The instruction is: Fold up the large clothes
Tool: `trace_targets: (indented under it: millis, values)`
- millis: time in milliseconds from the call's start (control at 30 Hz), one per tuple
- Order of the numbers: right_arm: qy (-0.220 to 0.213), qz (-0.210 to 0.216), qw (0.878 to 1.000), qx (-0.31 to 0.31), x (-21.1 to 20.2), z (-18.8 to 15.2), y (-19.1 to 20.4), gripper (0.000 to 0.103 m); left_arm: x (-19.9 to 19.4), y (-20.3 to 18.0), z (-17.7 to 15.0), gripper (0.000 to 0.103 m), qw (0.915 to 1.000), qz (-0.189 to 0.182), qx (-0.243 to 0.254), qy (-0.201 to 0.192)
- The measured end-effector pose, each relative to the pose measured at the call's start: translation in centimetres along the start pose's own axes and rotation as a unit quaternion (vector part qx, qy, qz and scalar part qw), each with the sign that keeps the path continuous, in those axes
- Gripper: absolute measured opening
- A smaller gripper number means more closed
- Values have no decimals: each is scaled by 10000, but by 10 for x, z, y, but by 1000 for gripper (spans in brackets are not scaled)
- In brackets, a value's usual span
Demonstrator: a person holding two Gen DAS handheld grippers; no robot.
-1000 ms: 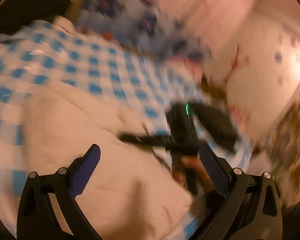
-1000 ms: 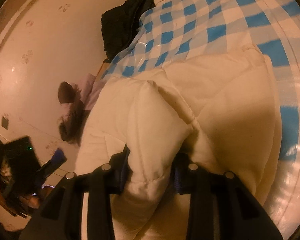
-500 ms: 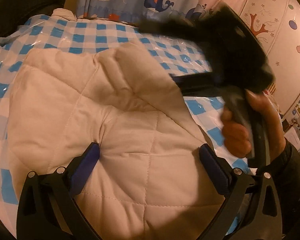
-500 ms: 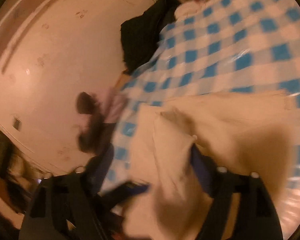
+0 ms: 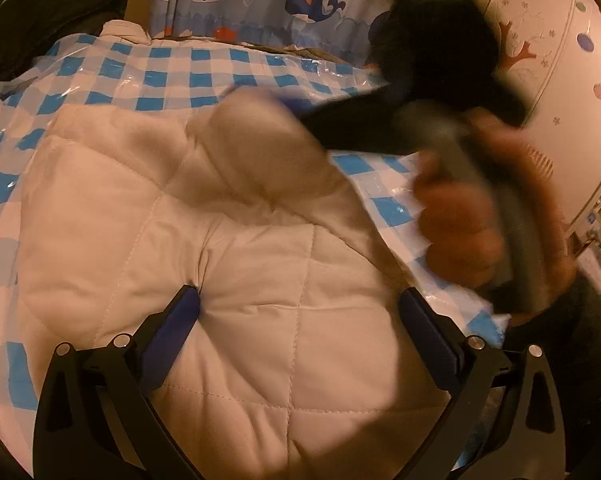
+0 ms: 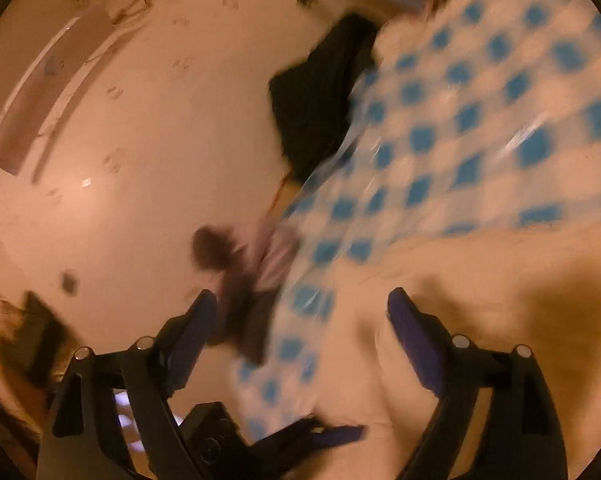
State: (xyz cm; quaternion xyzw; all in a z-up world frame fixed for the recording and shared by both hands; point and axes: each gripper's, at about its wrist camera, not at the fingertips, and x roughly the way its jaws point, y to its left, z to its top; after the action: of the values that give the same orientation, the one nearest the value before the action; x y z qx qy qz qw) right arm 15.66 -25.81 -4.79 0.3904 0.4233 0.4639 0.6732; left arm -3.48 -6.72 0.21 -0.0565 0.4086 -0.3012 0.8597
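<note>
A cream quilted jacket [image 5: 228, 280] lies on a blue-and-white checked cover [image 5: 172, 76]. My left gripper [image 5: 300, 320] is open and empty, low over the jacket's near part. The right gripper shows blurred in the left wrist view [image 5: 412, 120], held by a hand above a raised fold of the jacket [image 5: 256, 148]. In the right wrist view my right gripper [image 6: 300, 320] is open and empty, over the jacket's [image 6: 480, 280] left edge and the checked cover [image 6: 460, 120]. That view is motion-blurred.
A dark garment [image 5: 48, 8] lies at the far left corner of the cover and shows in the right wrist view [image 6: 320, 92]. A whale-print fabric [image 5: 260, 4] stands behind the bed. A pale floor [image 6: 120, 160] with a small figure [image 6: 240, 264] lies left.
My right gripper was shut on a fold of the jacket; it has opened, let the fold go and swung away. My left gripper has stayed open and settled over the jacket.
</note>
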Motion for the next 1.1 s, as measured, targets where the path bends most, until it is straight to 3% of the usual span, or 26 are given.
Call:
trace_targets:
  millis: [33, 67, 100, 167, 233, 267, 300, 367, 400, 467, 500, 533, 567, 600, 633, 700, 733, 767, 867, 933, 967, 1000, 1033, 1100]
  values:
    - [58, -239, 9996, 120, 9, -1, -19, 84, -5, 3, 2, 94, 10000, 37, -89, 6]
    - [42, -490, 9985, 255, 11, -3, -43, 70, -17, 9, 5, 95, 9996, -76, -248, -71]
    - [-47, -524, 9978, 415, 6, -5, -61, 41, -34, 18, 7, 95, 9981, -339, -455, -256]
    - [-320, -489, 9955, 740, -17, -10, -86, 21, -45, 30, 7, 95, 9975, -287, -543, -352]
    - [-405, -920, 9931, 598, -29, -7, -74, 27, -32, 45, 1, 95, 9962, -508, -684, -179]
    - [-574, -1195, 9908, 256, -39, -3, -53, 45, -26, 46, -2, 95, 9963, -455, -725, -116]
    - [-709, -1176, 9905, 20, -42, -1, -35, 55, -20, 40, -5, 95, 9981, -276, -549, -77]
    - [-850, -600, 9942, -269, -45, 4, 2, 61, -14, 24, -8, 95, 9999, 56, -157, -38]
    - [-766, -34, 9964, -363, -37, 6, 20, 72, -13, 20, -9, 95, 9999, 90, -104, -48]
    - [-402, 512, 9976, -239, -13, 10, 28, 83, -14, 22, -8, 95, 9999, 11, -152, -72]
    - [-140, 498, 9985, -161, 8, 11, 24, 83, -16, 25, -8, 95, 9998, -70, -187, -82]
    - [82, 133, 9997, -179, 30, 9, 12, 83, -19, 27, -7, 95, 9995, -182, -229, -107]
    - [212, -262, 9992, -197, 44, 6, -2, 78, -23, 30, -6, 95, 9992, -275, -261, -139]
    - [388, -567, 9976, -103, 59, -1, -28, 56, -33, 35, -3, 95, 9980, -433, -368, -262]
    - [312, -608, 9977, 21, 60, -3, -44, 48, -42, 40, -1, 95, 9964, -557, -528, -367]
    - [33, -511, 9981, 351, 44, -3, -75, 10, -46, 61, 1, 95, 9910, -803, -971, -453]
    - [-9, -502, 9977, 465, 40, -4, -82, 4, -37, 69, -2, 95, 9877, -985, -1157, -379]
    - [-22, -551, 9973, 483, 39, -3, -83, 3, -29, 69, -2, 95, 9886, -897, -1157, -343]
    - [194, -1086, 9936, 226, 39, 1, -61, 4, -17, 49, -3, 95, 9972, -331, -609, -263]
    - [31, -1350, 9908, -84, 19, -3, -34, 20, -20, 52, -4, 95, 9964, -395, -665, -342]
    - [-92, -1406, 9896, -304, 3, -6, -16, 45, -23, 56, -6, 95, 9953, -485, -738, -406]
    - [-267, -1700, 9824, -733, -18, -18, 12, 62, -26, 60, -8, 95, 9937, -588, -829, -475]
    - [-356, -2025, 9733, -1020, -29, -27, 28, 63, -27, 64, -8, 95, 9922, -670, -904, -529]
    - [-574, -2869, 9416, -1665, -59, -63, 61, 63, -28, 72, -9, 95, 9885, -869, -1068, -618]
